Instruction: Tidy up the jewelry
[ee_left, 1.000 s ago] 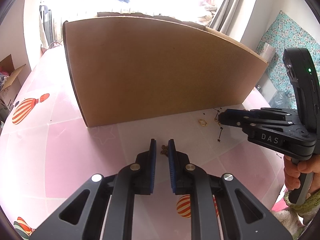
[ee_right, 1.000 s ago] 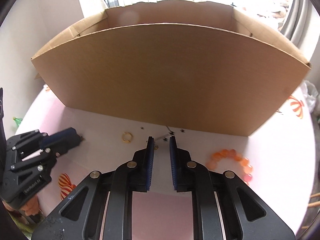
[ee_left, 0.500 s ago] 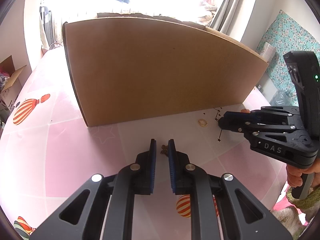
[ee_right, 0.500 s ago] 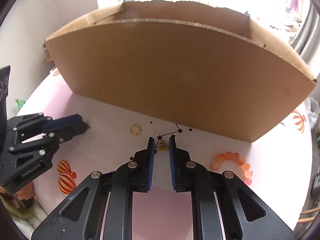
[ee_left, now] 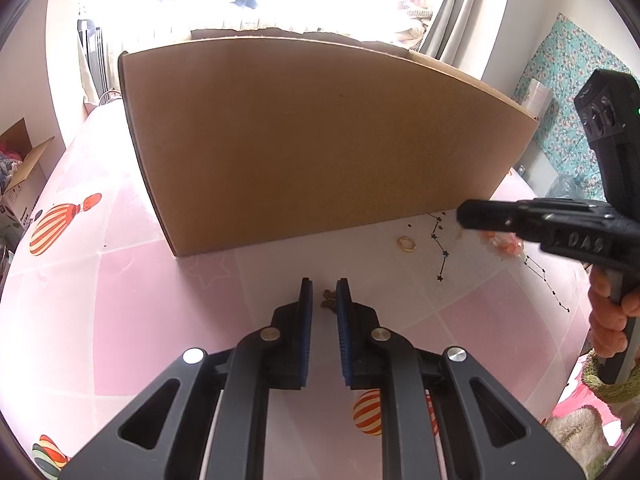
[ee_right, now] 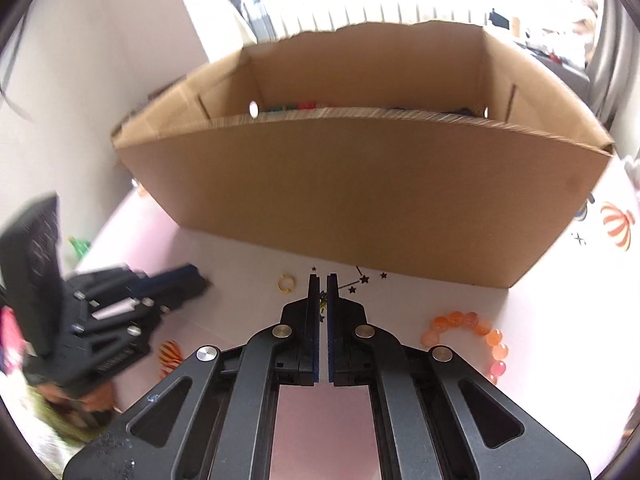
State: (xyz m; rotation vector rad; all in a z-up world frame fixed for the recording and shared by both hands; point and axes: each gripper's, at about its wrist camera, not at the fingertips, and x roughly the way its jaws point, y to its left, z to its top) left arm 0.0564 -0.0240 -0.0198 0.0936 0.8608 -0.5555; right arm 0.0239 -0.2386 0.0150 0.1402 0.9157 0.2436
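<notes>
My right gripper (ee_right: pixel 323 278) is shut on a small gold charm (ee_right: pixel 322 300), pinched between its blue pads just above the pink table. In the left wrist view that gripper (ee_left: pixel 464 214) hangs blurred in front of the cardboard box (ee_left: pixel 320 140). My left gripper (ee_left: pixel 324 284) keeps a narrow gap with a small bronze charm (ee_left: pixel 329 300) caught between its tips. It stands low over the table, left of the right one. A gold ring (ee_right: pixel 286 283) lies on the table between the two grippers. An orange bead bracelet (ee_right: pixel 472 328) lies to the right.
The open cardboard box (ee_right: pixel 360 200) stands upright just behind the jewelry, with some coloured things barely visible inside. The tablecloth (ee_left: pixel 120 300) is pink with balloon and star prints. A person's hand (ee_left: pixel 608 320) grips the right handle. A small carton (ee_left: pixel 24 168) sits off the table's left.
The right jaws closed on the gold charm and the gripper rose, so the box's inside came into view. The left gripper stayed where it was.
</notes>
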